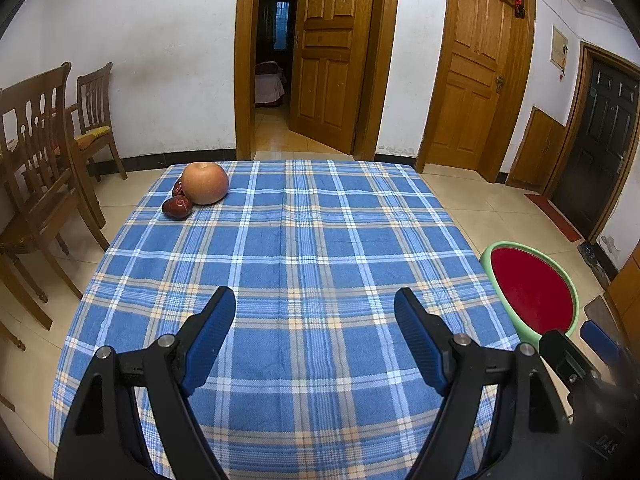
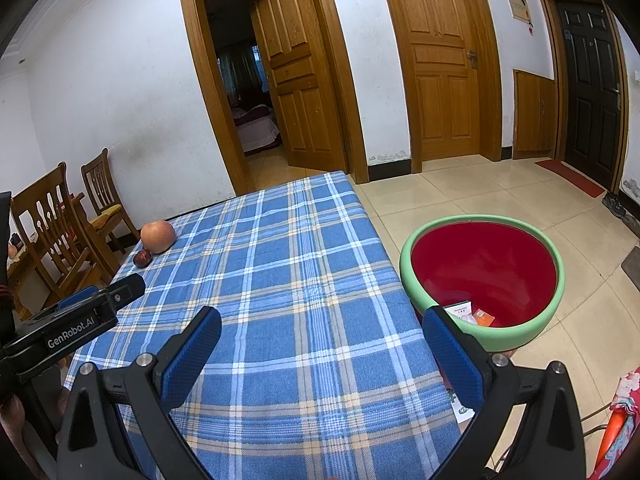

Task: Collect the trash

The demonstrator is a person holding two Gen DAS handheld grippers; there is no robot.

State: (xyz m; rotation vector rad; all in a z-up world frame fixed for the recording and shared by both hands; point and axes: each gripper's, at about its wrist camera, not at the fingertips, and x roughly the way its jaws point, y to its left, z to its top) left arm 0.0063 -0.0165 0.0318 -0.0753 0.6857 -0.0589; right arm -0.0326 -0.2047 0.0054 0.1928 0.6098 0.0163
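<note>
A green basin with a red inside (image 2: 480,264) stands on the floor by the table's right edge, also seen in the left wrist view (image 1: 532,292). In it lie a white packet (image 2: 460,312) and an orange packet (image 2: 484,318). My right gripper (image 2: 322,320) hangs open over the near right part of the blue plaid tablecloth (image 2: 304,280), with nothing between its fingers. My left gripper (image 1: 314,304) is open over the cloth's (image 1: 320,240) near middle, also empty. Each gripper shows at the edge of the other's view: the left (image 2: 104,300), the right (image 1: 580,344).
An apple (image 1: 205,183) and two red dates (image 1: 176,207) sit at the table's far left corner. Wooden chairs (image 1: 44,184) stand left of the table. A white scrap with green print (image 2: 464,412) shows below the table's right edge. Tiled floor and doors lie beyond.
</note>
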